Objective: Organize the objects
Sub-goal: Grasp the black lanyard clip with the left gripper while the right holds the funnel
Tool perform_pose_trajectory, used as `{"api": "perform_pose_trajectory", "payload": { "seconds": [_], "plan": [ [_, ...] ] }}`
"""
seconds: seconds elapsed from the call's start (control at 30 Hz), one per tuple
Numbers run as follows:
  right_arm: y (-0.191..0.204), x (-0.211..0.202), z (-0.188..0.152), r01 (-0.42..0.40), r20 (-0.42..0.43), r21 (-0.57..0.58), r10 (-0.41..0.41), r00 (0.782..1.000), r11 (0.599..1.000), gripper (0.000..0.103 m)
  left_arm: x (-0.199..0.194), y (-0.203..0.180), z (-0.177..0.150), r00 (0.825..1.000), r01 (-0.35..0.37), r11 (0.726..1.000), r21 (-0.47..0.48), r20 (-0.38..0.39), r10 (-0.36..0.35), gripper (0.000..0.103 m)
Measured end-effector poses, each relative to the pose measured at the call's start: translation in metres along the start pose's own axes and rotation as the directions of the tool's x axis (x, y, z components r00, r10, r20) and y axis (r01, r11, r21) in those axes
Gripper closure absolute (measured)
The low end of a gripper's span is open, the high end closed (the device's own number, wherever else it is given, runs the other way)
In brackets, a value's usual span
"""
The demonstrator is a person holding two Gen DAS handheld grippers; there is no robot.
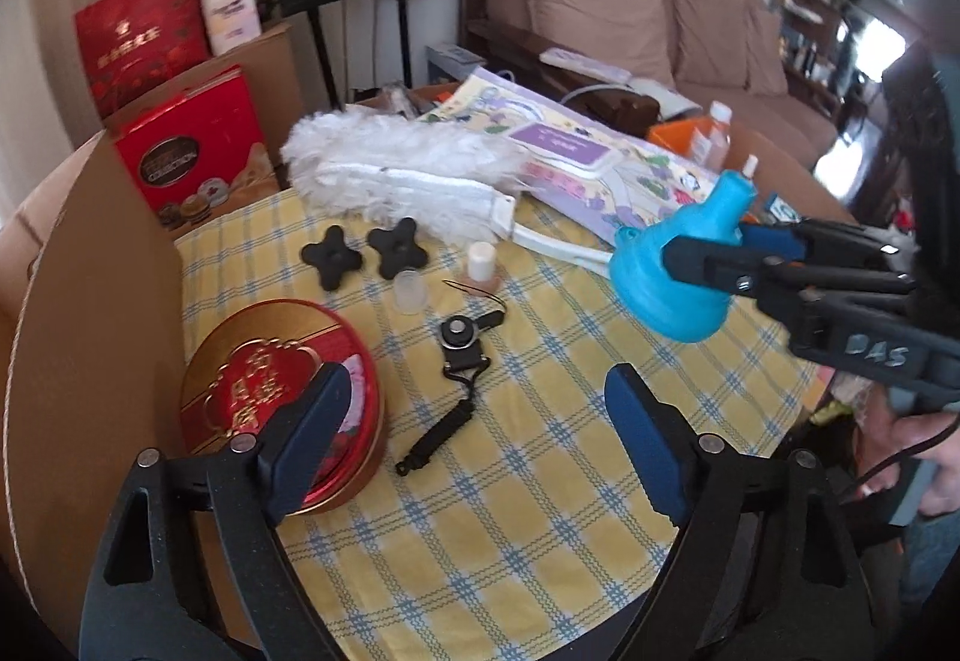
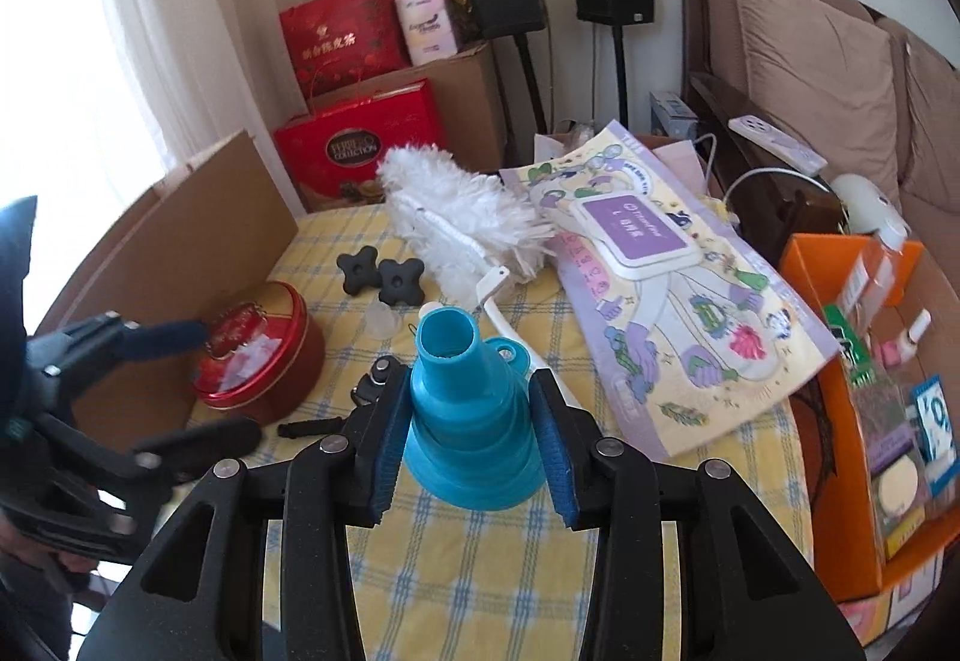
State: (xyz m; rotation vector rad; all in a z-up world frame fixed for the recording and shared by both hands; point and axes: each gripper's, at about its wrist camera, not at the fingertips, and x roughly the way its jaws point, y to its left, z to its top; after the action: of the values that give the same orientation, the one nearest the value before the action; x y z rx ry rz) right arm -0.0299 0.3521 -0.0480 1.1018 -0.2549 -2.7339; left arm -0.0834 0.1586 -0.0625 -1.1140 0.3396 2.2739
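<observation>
Blue collapsible funnel [image 2: 474, 421], spout pointing up and away, clamped between the right tongs [image 2: 474, 445] above the checkered counter [image 2: 480, 571].

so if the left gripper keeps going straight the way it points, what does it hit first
Probably the black lanyard clip on the checked tablecloth, centred ahead of the open left gripper; the red tin lies just left. Depth is unclear.

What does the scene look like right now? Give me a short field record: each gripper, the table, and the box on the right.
right gripper: shut on blue funnel, lifted off the cloth
left gripper: open, nothing between its pads, above the red tin
table: yellow checked cloth
on table: white duster, two black star knobs, black lanyard clip, small white-capped bottle
orange box: holds small packaged items
</observation>
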Motion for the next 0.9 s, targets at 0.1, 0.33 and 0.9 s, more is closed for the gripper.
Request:
{"api": "perform_pose_trajectory", "payload": {
  "seconds": [0.1, 0.33, 0.9],
  "plan": [
    [-0.007, -0.015, -0.001, 0.004, -0.011, 0.04, -0.003, 1.0, 0.999, 0.062, 0.015, -0.006, 0.01, 0.999, -0.003, 1.0, 0.017, -0.049, 0.004, 0.023],
    [-0.009, -0.037, -0.002, 0.008, 0.001, 0.043, -0.008, 1.0, 0.999, 0.062, 0.048, -0.01, 0.031, 0.991, 0.0, 1.0, 0.025, -0.134, 0.003, 0.043],
    [-0.009, -0.036, -0.01, 0.007, -0.024, 0.059, -0.006, 1.0, 0.998, 0.061, 0.122, 0.008, 0.045, 0.917, 0.001, 1.0, -0.003, -0.398, -0.002, 0.067]
  ]
}}
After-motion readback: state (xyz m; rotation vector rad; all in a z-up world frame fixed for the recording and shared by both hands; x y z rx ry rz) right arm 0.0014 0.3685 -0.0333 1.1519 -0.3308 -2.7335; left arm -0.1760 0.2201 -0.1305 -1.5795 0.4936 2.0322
